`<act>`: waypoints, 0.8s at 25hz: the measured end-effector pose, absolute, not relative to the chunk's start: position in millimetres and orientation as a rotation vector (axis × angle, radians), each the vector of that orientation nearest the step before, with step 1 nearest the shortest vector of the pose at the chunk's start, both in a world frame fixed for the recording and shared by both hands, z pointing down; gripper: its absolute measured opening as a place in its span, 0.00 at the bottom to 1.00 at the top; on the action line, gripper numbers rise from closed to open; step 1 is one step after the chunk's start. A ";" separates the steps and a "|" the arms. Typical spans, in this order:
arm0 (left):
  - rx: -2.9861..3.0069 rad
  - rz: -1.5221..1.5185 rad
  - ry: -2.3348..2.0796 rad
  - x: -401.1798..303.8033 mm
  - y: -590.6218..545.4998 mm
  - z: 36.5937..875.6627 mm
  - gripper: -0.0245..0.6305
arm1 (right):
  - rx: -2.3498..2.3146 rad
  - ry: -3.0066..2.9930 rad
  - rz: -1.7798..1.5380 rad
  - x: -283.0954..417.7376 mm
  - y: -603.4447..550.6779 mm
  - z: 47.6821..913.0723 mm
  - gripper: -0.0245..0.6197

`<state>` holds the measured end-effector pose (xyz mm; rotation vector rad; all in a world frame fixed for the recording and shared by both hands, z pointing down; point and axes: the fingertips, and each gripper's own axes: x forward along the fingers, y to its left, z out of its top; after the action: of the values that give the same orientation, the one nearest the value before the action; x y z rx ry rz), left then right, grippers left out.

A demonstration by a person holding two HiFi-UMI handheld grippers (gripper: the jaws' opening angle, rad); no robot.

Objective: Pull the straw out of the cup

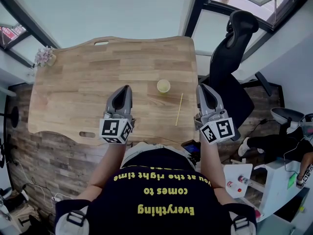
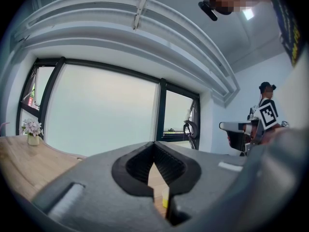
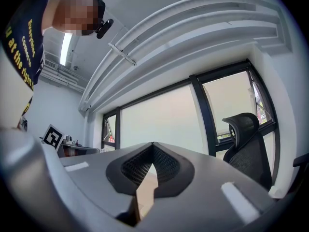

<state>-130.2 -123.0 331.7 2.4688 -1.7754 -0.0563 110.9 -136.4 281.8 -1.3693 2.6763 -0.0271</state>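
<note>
Head view with 2 gripper views. The yellow cup (image 1: 163, 85) is standing upright on the wooden table (image 1: 88, 82). The straw (image 1: 179, 109) is lying flat on the table, just right of the cup and nearer the person. It is apart from the cup, with no part of it inside.

The left hand-held gripper (image 1: 126, 89) is hovering left of the cup and nearer the person. The right hand-held gripper (image 1: 201, 88) is hovering right of the cup, beyond the straw. In each gripper view the ribbed pads are meeting at the tips with nothing between them, so both hand-held grippers are closed and empty. A sliver of the cup is showing through the slot behind the left pads.

Judged from this layout, the pull itself is reading as complete, and the step in hand is a tidy rest with both tools clear. Doing it well is calling for 3 things:
1. Keeping both hand-held grippers level and apart from the cup, so the cup is not getting tipped.
2. Keeping the right one from sweeping toward the cup, since the straw is lying between them and would likely roll easily.
3. Leaving the straw lying flat where it is, well inside the table edge.
</note>
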 end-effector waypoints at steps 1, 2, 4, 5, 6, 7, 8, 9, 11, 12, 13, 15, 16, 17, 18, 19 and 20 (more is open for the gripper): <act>2.470 -0.056 -1.773 -130.0 -123.7 331.5 0.04 | -1.370 2.678 -0.028 110.3 -136.8 282.0 0.05; 2.471 -0.056 -1.771 -129.6 -124.5 331.2 0.04 | -1.371 2.680 -0.030 110.0 -137.2 282.1 0.05; 2.473 -0.056 -1.766 -128.4 -126.4 330.5 0.04 | -1.372 2.683 -0.031 110.0 -138.5 282.0 0.05; 2.474 -0.055 -1.764 -127.8 -127.2 330.5 0.04 | -1.373 2.684 -0.032 110.2 -139.1 282.0 0.05; 2.473 -0.053 -1.763 -127.5 -127.8 330.8 0.04 | -1.373 2.684 -0.034 110.4 -139.6 282.1 0.05; 2.473 -0.052 -1.762 -127.5 -128.3 331.3 0.04 | -1.374 2.685 -0.035 110.5 -140.0 282.3 0.05; 2.472 -0.052 -1.761 -127.6 -128.5 332.0 0.04 | -1.375 2.686 -0.036 110.6 -140.2 282.8 0.05; 2.472 -0.052 -1.760 -127.6 -128.6 332.5 0.04 | -1.376 2.686 -0.037 110.7 -140.3 283.4 0.05; 2.472 -0.051 -1.758 -127.3 -128.4 333.5 0.04 | -1.378 2.688 -0.037 111.1 -139.9 284.2 0.05; 2.473 -0.051 -1.757 -126.9 -128.6 334.1 0.04 | -1.378 2.688 -0.037 111.4 -139.9 284.6 0.05; 2.473 -0.050 -1.756 -126.5 -129.2 334.4 0.04 | -1.379 2.689 -0.038 111.6 -140.3 285.1 0.05; 2.473 -0.048 -1.754 -125.7 -131.6 334.9 0.04 | -1.376 2.694 -0.043 111.6 -142.6 286.2 0.05; 2.473 -0.048 -1.754 -125.4 -132.8 335.1 0.04 | -1.371 2.697 -0.049 111.2 -143.8 286.8 0.05; 2.473 -0.048 -1.753 -125.1 -133.8 335.1 0.04 | -1.367 2.700 -0.056 110.9 -144.9 287.3 0.05; 2.473 -0.048 -1.752 -124.9 -134.6 335.1 0.04 | -1.364 2.703 -0.061 110.8 -145.8 287.8 0.05; 2.473 -0.047 -1.752 -124.8 -135.4 335.1 0.04 | -1.363 2.704 -0.066 110.9 -146.6 288.2 0.05; 2.473 -0.047 -1.752 -124.5 -136.1 335.1 0.04 | -1.363 2.704 -0.070 111.2 -147.3 288.6 0.05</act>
<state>-124.5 -136.1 335.1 2.4731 -1.7517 -0.0467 111.2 -147.3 288.6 -1.3634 2.7039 -0.0698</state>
